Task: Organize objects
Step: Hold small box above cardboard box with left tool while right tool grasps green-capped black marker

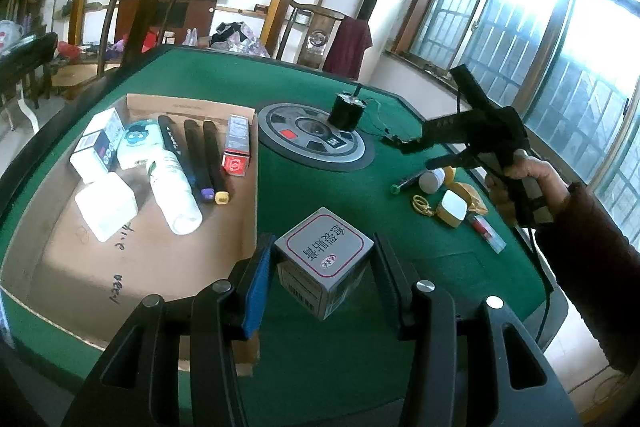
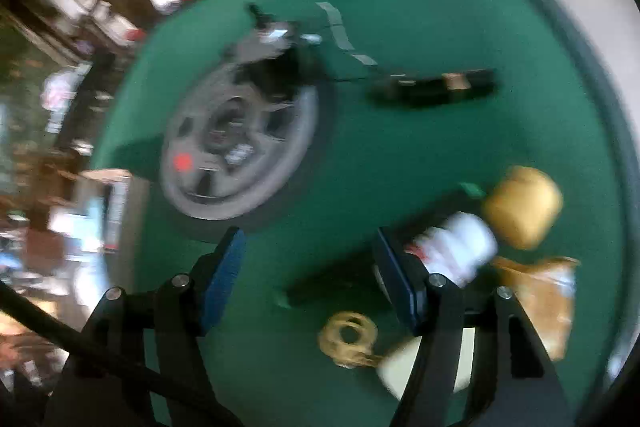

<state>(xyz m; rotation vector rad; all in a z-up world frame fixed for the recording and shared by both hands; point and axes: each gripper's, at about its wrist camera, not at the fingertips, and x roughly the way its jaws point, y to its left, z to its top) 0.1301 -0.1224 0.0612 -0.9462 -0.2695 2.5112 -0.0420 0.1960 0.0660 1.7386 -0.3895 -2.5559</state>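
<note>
My left gripper [image 1: 322, 269] is shut on a grey box with red print [image 1: 326, 259] and holds it above the green table [image 1: 320, 187], just right of the open cardboard box [image 1: 132, 247]. The cardboard box holds several white boxes, a white bottle [image 1: 176, 191], dark markers [image 1: 204, 159] and a red-ended box [image 1: 237, 147]. My right gripper [image 2: 308, 275] is open and empty, above a white bottle [image 2: 460, 247], a yellow case [image 2: 522, 211], a dark pen [image 2: 336, 283] and yellow rings [image 2: 348, 337]. It also shows in the left wrist view [image 1: 432, 151]. The right wrist view is blurred.
A grey round hub [image 1: 312, 139] sits in the table's middle with a black motor [image 1: 346, 111] on it. A small red tube [image 1: 486, 231] lies near the right edge. A black remote-like object [image 2: 436, 87] lies further out. Chairs stand behind the table.
</note>
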